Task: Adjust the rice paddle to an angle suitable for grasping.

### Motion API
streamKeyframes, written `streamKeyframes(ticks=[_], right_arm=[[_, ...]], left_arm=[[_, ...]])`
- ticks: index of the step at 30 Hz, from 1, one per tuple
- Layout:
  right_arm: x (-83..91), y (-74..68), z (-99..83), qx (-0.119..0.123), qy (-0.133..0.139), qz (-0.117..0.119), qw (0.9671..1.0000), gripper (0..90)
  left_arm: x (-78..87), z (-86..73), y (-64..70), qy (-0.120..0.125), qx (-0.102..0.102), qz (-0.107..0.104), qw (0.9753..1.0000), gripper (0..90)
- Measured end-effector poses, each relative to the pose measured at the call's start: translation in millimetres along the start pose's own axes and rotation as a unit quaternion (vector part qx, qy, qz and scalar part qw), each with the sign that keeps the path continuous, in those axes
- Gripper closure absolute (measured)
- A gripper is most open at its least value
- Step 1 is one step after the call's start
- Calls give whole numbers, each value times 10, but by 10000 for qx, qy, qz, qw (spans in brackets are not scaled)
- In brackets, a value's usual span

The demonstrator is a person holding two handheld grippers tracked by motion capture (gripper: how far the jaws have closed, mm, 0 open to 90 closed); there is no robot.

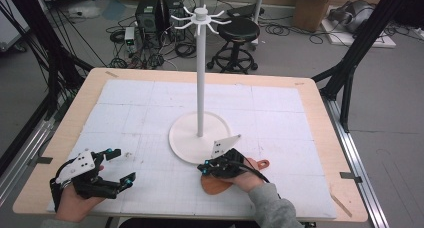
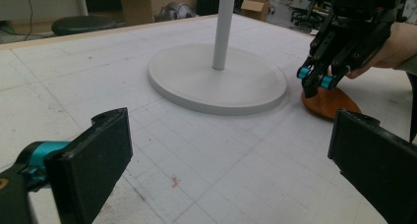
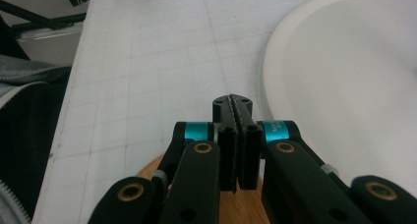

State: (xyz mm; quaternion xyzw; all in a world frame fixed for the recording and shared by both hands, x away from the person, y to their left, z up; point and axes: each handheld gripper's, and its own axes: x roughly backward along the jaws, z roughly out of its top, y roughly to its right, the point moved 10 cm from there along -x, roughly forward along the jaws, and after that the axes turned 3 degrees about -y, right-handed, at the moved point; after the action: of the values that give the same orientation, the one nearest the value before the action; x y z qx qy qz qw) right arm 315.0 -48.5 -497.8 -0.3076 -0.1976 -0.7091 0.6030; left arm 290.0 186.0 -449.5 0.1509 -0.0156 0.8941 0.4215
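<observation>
Board: brown wooden paddle board (image 1: 216,184) lies flat on the white gridded mat (image 1: 150,108) at the near right, just beside the stand's base; its small handle with a hole (image 1: 262,164) points right and away.
Right gripper: right gripper (image 1: 204,169) sits low over the board, held by the person's right hand (image 1: 245,178); in the right gripper view its jaws are pressed together with nothing seen between them, tips (image 3: 232,106) out over the mat just past the board's edge (image 3: 152,170).
Contact: from the left gripper view the jaw tips (image 2: 314,81) look to be touching or barely above the board (image 2: 330,102); cannot tell which.
Left gripper: left gripper (image 1: 122,165) rests at the near left of the mat, well apart from the board, jaws spread wide and empty; grey plate (image 1: 77,165) on top.
Stand: white stand with round base (image 1: 187,138), tall pole (image 1: 200,73) and ring of hooks (image 1: 201,16) at the top; the base edge lies just beyond the right gripper's jaws.
Table: wooden table (image 1: 332,138) with bare margins around the mat.
Beyond table: black stool (image 1: 237,35), computer towers (image 1: 150,13), loose cables (image 1: 185,50), cardboard boxes (image 1: 310,5) on the floor.
Frame: black struts (image 1: 350,63) at both sides of the table.
</observation>
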Motion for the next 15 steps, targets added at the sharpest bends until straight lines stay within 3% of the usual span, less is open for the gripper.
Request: streamKeyframes(ticks=[6,15], right_arm=[[-174,11,-43,63,-413,-47,9991,889],[-123,-41,-89,157,-651,-74,9977,890]], left_arm=[[4,1,-12,-1,9,-4,10000,34],[0,-6,-15,-30,0,-6,10000,34]])
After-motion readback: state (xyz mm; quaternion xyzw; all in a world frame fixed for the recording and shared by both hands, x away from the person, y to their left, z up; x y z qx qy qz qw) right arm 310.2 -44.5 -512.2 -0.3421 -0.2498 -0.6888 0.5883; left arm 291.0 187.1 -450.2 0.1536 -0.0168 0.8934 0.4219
